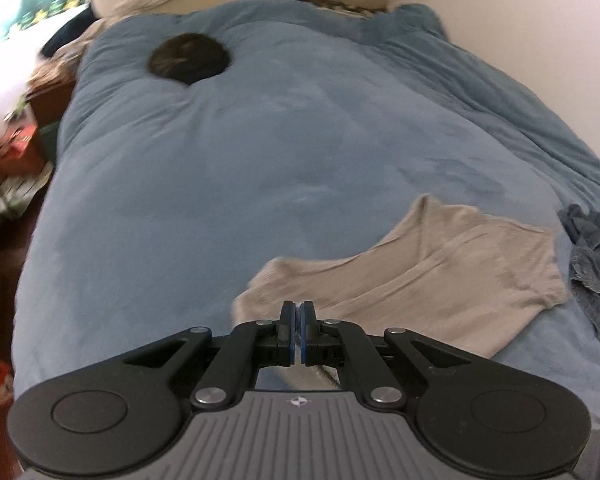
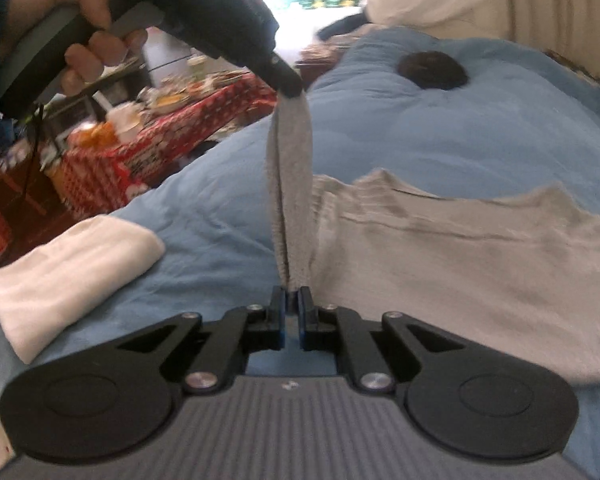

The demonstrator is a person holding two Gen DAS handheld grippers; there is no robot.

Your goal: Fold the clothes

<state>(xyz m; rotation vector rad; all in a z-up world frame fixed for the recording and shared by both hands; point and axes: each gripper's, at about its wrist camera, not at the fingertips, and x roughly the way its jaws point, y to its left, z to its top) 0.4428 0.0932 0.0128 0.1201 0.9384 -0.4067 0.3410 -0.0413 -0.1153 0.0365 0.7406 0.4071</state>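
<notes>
Both grippers clamp 1 grey sweater (image 2: 460,248) edge: left gripper (image 2: 290,88) far end, right gripper (image 2: 292,300) near end. Advice: keep edge taut and level above blue duvet (image 2: 420,132).

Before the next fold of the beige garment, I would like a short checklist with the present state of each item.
1. Left gripper shut on the beige garment: ok, an edge hangs from its tip.
2. Right gripper shut on the same edge: ok.
3. Strip between the grippers taut: ok.
4. Rest of the garment flat on the blue duvet: not ok, it is wrinkled.
5. Landing area free: ok; the white folded cloth and denim item lie aside.
6. Edges aligned: cannot tell.
</notes>
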